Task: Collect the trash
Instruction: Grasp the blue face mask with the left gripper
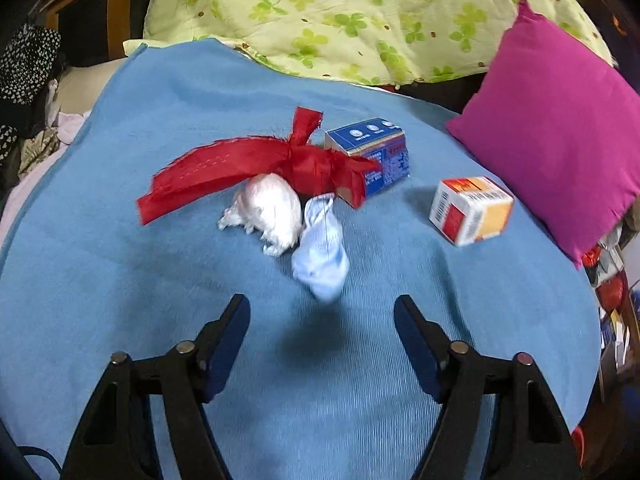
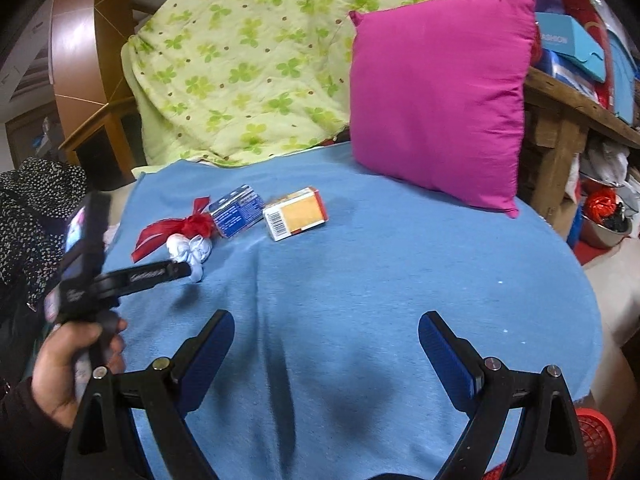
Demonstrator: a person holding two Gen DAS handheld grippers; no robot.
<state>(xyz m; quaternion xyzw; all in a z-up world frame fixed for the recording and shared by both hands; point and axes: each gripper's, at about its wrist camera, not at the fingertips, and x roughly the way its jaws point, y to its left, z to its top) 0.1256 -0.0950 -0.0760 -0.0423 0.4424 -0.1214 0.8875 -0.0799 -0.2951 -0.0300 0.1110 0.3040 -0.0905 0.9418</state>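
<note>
Trash lies on a blue cloth (image 1: 160, 280): a red ribbon (image 1: 240, 164), a crumpled white wad (image 1: 272, 210), a pale blue crumpled piece (image 1: 322, 252), a blue box (image 1: 376, 152) and a red-and-orange box (image 1: 472, 210). My left gripper (image 1: 322, 308) is open, just short of the pale blue piece. In the right wrist view the same pile shows: ribbon (image 2: 168, 230), white wad (image 2: 178, 248), blue box (image 2: 236, 210), orange box (image 2: 296, 218). My right gripper (image 2: 326, 326) is open and empty over bare cloth. The left gripper (image 2: 188, 270) reaches toward the pile.
A magenta pillow (image 1: 560, 128) (image 2: 436, 96) and a green floral quilt (image 1: 360, 16) lie at the back. A red basket (image 2: 596, 444) sits below the cloth's right edge. Wooden shelving with clutter (image 2: 568, 120) stands at the right. Dark spotted fabric (image 2: 32, 216) is at the left.
</note>
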